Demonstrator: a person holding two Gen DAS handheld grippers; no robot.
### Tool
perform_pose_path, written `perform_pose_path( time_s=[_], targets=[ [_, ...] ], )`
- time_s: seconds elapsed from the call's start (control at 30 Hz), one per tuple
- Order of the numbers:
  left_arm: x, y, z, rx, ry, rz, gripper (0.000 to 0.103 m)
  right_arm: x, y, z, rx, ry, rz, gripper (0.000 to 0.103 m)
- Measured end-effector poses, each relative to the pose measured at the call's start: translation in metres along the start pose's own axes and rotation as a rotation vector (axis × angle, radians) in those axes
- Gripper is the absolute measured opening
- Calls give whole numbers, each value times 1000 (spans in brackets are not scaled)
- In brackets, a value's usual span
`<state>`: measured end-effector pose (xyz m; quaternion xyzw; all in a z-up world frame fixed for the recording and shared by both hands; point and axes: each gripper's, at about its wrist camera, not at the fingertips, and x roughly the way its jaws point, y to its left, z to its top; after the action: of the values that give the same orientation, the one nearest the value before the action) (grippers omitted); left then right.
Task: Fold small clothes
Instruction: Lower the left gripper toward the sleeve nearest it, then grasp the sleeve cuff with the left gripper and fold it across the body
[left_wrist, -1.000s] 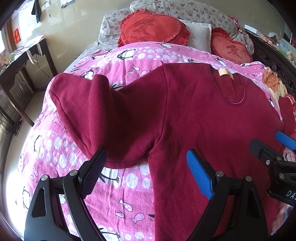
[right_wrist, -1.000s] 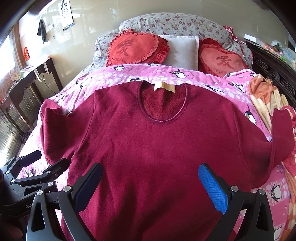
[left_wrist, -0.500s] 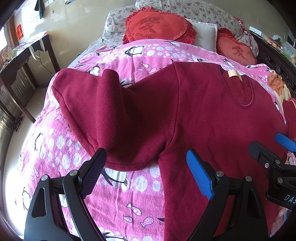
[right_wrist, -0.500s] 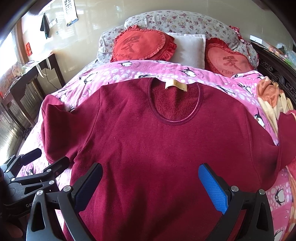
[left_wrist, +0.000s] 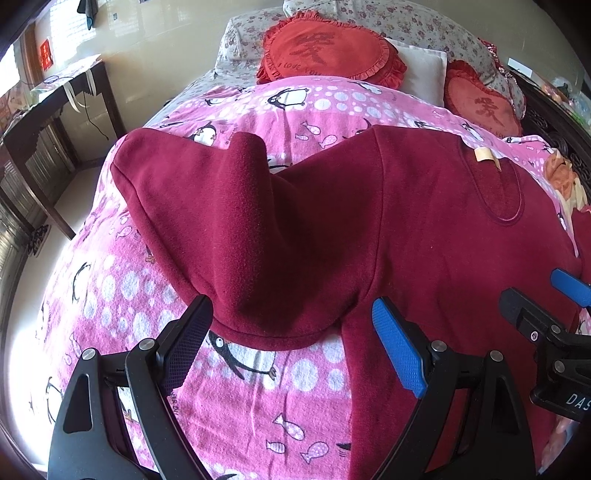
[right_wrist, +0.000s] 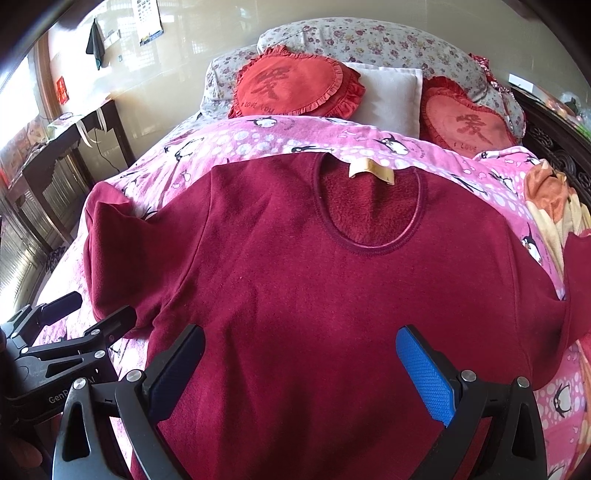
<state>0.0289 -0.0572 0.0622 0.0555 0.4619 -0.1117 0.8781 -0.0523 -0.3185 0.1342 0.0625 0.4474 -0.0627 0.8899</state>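
A dark red fleece top (right_wrist: 314, 280) lies flat, neck hole away from me, on a pink penguin blanket (left_wrist: 122, 295). Its left sleeve (left_wrist: 207, 206) is folded back on itself near the bed's left side. My left gripper (left_wrist: 291, 336) is open and empty, hovering just before the sleeve's lower edge and armpit. It also shows in the right wrist view (right_wrist: 88, 314). My right gripper (right_wrist: 299, 358) is open and empty over the top's lower chest. It also shows at the right edge of the left wrist view (left_wrist: 546, 299).
Two red heart cushions (right_wrist: 295, 86) (right_wrist: 469, 122), a white pillow (right_wrist: 391, 96) and a floral pillow (right_wrist: 369, 40) lie at the bed head. An orange cloth (right_wrist: 550, 195) lies at the right. A dark wooden table (left_wrist: 48, 122) stands left of the bed.
Both grippers have moved down and forward, closer to the top, so the garment looms larger. Both stay open and hold nothing. The top has not moved.
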Motion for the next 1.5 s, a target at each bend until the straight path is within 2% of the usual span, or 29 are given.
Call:
perform_pose_path(
  time_s=[0.17,0.27,0.37,0.67,0.8,0.9,0.97,1.13,1.3,1.4,1.43,1.5],
  targets=[
    [4,15,4,-20,4,-21,88,6,6,2,-11,8,7,103],
    [8,33,10,-66,15,-42,88,9,10,3,-21,13,10,103],
    [16,64,19,-134,28,-52,88,12,11,4,-24,18,15,103],
    [41,171,65,-368,-29,-31,88,23,16,9,-26,41,44,103],
    [66,212,81,-491,-29,-68,88,28,19,10,-27,50,59,103],
    [88,231,86,-569,-11,-91,86,33,22,12,-33,54,64,103],
    [99,237,88,-599,-2,-79,77,38,23,14,-39,48,64,103],
    [113,237,99,-586,2,-75,75,50,22,20,-36,51,56,103],
    [118,240,105,-601,-12,-117,57,55,18,23,-7,54,72,103],
    [113,239,107,-576,-32,-135,27,56,18,22,1,56,78,103],
    [109,238,108,-561,-36,-129,10,56,18,22,1,58,81,103],
    [102,237,109,-543,-44,-142,8,53,18,21,1,56,85,103]
  ],
)
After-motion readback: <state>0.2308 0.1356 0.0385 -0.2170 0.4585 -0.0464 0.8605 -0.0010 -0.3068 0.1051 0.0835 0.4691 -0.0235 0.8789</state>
